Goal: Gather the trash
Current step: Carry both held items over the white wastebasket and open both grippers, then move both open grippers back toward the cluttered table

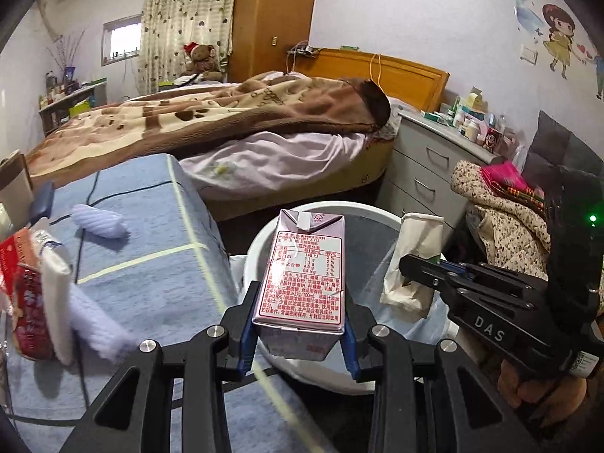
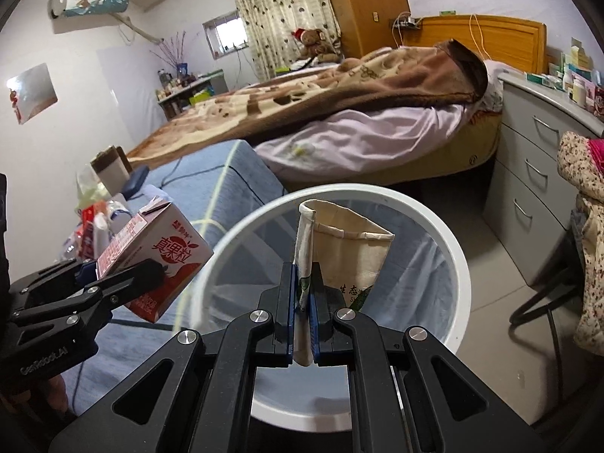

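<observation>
Carton [image 1: 302, 283] label shows left; crushed cup [image 2: 339, 253] print right.

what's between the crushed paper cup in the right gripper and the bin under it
Nothing: in the right wrist view the paper cup, pinched by the right gripper, hangs over the open mouth of the white bin, with only its liner below.

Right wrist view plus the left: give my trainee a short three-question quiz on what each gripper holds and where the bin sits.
1. True or false: the left gripper is shut on a milk carton.
2. What does the right gripper pinch? A) flattened paper cup B) bottle C) sock
3. Fill in: the cup hangs over the white ____.

Key: 1 true; 2 A; 3 bin.
</observation>
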{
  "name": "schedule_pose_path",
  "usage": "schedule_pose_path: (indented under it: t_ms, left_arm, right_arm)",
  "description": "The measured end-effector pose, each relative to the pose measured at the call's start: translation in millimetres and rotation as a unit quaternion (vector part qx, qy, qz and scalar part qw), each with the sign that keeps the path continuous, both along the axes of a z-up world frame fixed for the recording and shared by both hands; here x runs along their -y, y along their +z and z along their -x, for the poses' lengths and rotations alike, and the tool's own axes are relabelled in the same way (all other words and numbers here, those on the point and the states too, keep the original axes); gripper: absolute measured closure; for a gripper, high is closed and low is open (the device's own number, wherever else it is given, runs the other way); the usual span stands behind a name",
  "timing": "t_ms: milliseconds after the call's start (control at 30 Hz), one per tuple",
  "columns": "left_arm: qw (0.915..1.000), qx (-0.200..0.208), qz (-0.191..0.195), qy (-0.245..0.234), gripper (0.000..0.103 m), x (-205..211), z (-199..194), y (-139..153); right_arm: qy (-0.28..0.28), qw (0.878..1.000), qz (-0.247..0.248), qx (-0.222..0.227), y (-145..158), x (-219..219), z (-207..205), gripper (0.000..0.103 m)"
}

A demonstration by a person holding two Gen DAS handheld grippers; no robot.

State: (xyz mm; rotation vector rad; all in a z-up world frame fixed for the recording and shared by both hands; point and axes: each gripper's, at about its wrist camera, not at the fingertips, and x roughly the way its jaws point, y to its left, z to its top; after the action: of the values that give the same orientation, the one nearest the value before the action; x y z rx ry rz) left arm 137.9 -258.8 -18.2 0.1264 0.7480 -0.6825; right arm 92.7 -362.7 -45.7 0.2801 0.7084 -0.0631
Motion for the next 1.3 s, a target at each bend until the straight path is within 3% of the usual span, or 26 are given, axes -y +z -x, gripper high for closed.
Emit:
schedule_pose_path:
  t_ms: [300,433,500,700,1100,1233,1300]
  left_arm:
    - [0.9997,-0.018,-0.004,-0.019,0.066,16.8,-10.7,-10.3]
    - [0.9996,-0.019,-0.002,-0.022,0.055,19.5,-11.4,-10.3]
    - [0.9995,-0.022,-0.001,-0.02,0.054,17.6,-12.1,-10.3]
    - [0.9998,-0.019,0.008,-0.008,0.049,7.4,-13.1,-5.2]
    - [0.9991,0.002,0.02,0.038,0.048,-45.9,-6.4,8.9]
    - [0.9973,0.012,0.031,0.066,0.048,-77.8,-2.8,14.7]
    - [0.9959,0.021,0.03,0.083,0.048,-93.9,-1.0,17.5]
  right_arm:
    - [-0.014,1.0,0.004,-0.022,-7.9,16.6,-3.4,0.096]
    - [-0.023,0.999,0.01,-0.033,-9.6,19.8,-4.7,0.095]
    - [-0.025,0.999,0.011,-0.037,-10.5,20.6,-4.6,0.095]
    - [-0.029,0.999,0.008,-0.035,-10.2,21.2,-2.3,0.079]
    - [-0.01,1.0,0.012,-0.001,10.9,-7.5,1.1,0.074]
    - [0.007,1.0,0.005,0.019,18.5,-25.3,0.9,0.06]
    - [0.019,0.999,0.003,0.026,21.1,-34.9,-1.3,0.058]
